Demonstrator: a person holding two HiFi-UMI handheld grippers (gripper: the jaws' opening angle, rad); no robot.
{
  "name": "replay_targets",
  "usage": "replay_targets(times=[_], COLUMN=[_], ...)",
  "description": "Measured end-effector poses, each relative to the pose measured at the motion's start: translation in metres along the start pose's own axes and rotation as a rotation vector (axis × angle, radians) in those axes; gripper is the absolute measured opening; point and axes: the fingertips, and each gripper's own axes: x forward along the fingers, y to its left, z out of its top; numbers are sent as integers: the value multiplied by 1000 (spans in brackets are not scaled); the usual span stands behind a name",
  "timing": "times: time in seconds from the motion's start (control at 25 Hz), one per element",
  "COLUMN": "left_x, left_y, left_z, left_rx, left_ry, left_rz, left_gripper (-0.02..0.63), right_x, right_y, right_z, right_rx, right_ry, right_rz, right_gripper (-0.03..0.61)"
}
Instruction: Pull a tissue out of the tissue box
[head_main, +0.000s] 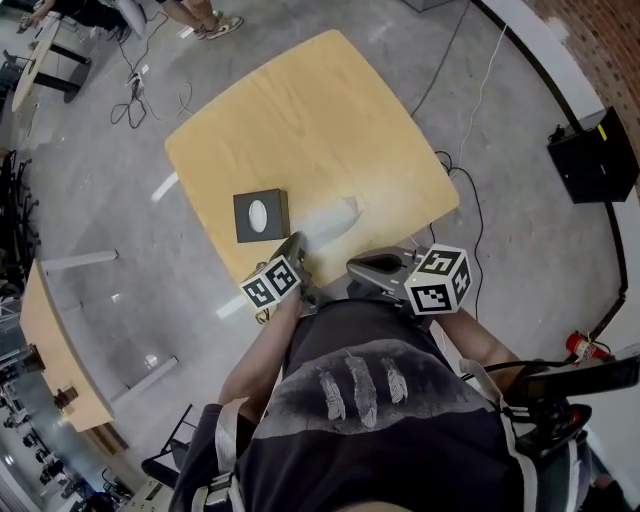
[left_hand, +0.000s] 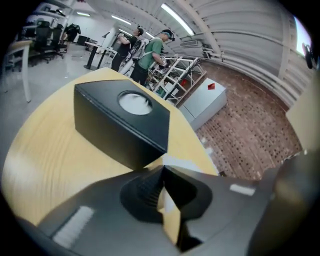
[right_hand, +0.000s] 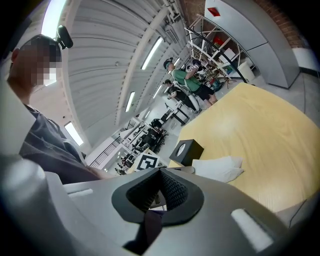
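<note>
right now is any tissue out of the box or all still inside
One is out: a white tissue lies on the table beside the black box. White also shows in the box's top opening.

A light wooden table (head_main: 330, 130) stood on a grey floor (head_main: 540, 260), black cables (head_main: 135, 95) trailing near it. A black case (head_main: 592, 155) sat by a brick wall (head_main: 600, 40). Two people (left_hand: 150, 50) stood beside a metal rack (left_hand: 175, 75), well apart from the table
</note>
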Motion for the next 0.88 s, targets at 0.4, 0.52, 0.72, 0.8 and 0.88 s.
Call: replay_targets(times=[0.4,0.52,0.72,0.8,0.88], left_x=[-5,-11,-33,-39,-34], left_y=[6,1,-33,-66,-94], left_z=[-12,-18,-22,-20,-16], left_rx=[-19,12,194,270,299], left_ry=[38,77,127,142,161], left_rz=[2,-19,-137,-277,-385], left_gripper=[200,285,277,191,153], right_x=[4,7,9,8,8], right_y=[6,4,-5,-6,-8], right_z=[-1,-6,-8,-3,-1], right_rx=[-7,-10,-28,-23,-23], right_ry=[21,34,48,37,32], right_rz=[26,29,11,8,-2], right_gripper=[-2,-2,-2,-2,-2])
